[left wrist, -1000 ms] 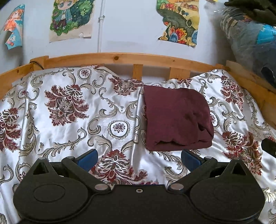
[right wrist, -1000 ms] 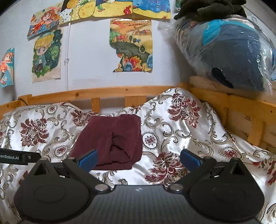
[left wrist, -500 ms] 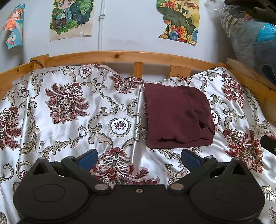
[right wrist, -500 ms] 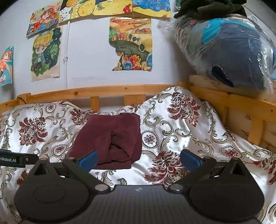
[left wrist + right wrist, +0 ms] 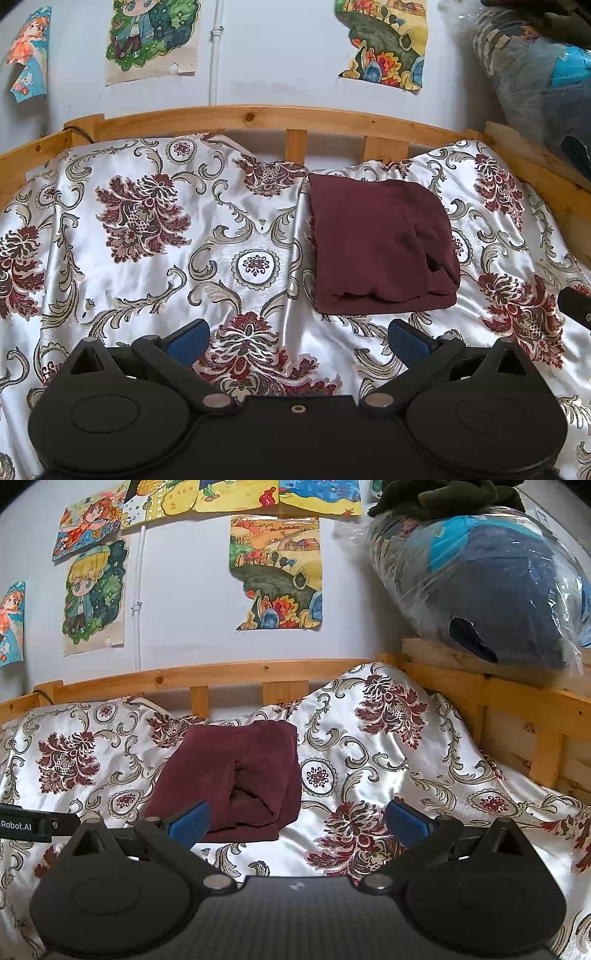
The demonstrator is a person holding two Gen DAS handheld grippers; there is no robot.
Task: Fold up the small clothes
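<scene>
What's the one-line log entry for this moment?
left gripper: open, empty | right gripper: open, empty | maroon garment: folded on floral sheet

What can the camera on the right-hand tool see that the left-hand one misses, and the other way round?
Only the right wrist view shows the top row of wall pictures and the whole plastic-wrapped bundle on the wooden ledge. Only the left wrist view shows the folded maroon garment from above, and more of the bedspread to its left. Both share the garment, the wooden bed rail, the landscape picture, and open blue fingers holding nothing: left gripper, right gripper.
</scene>
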